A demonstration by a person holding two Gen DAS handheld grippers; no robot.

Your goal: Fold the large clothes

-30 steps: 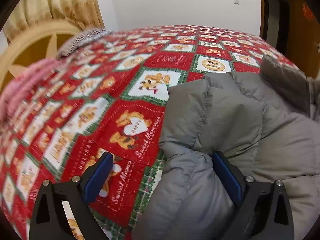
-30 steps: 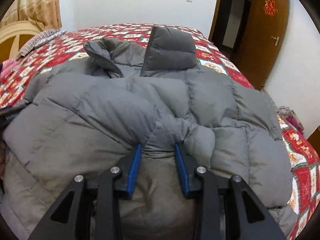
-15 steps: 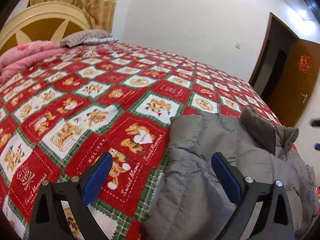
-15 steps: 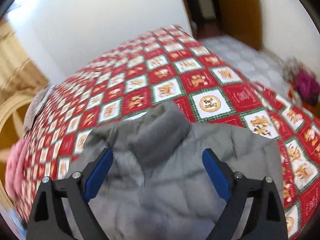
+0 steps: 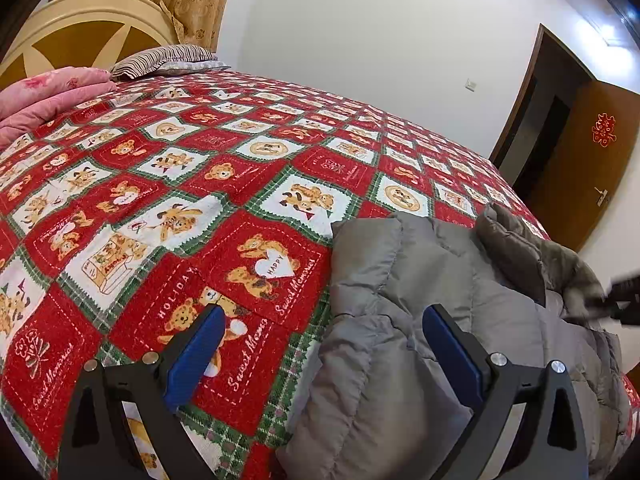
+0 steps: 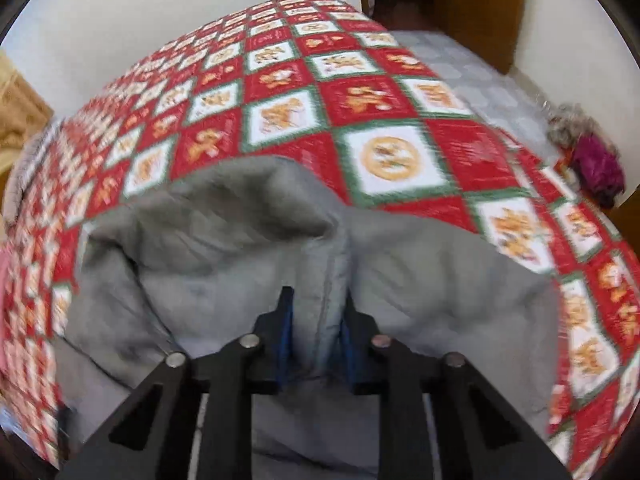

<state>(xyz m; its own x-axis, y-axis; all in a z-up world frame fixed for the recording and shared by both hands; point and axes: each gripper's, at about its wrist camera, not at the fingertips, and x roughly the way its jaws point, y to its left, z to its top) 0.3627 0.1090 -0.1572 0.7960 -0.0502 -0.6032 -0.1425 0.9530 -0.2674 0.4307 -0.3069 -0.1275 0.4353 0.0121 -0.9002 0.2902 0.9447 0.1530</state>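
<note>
A grey puffer jacket [image 5: 432, 280] lies on a red bear-patterned bedspread [image 5: 168, 200], at the lower right of the left wrist view. My left gripper [image 5: 324, 332] is open and empty, over the jacket's left edge, one finger above the bedspread and one above the jacket. In the blurred right wrist view the jacket [image 6: 224, 256] fills the middle. My right gripper [image 6: 316, 312] is shut on a fold of the jacket near its collar. The right gripper also shows as a dark shape [image 5: 624, 296] at the jacket's collar in the left wrist view.
A pink quilt [image 5: 44, 92] and a striped pillow [image 5: 160, 60] lie by the cream headboard [image 5: 80, 28]. A brown door [image 5: 592, 152] stands at the right. A purple bundle [image 6: 596, 164] lies on the floor beyond the bed corner.
My right gripper let go of the jacket's lower part, opened, moved toward the collar and shut on a fold there. My left gripper stayed open and tilted upward.
</note>
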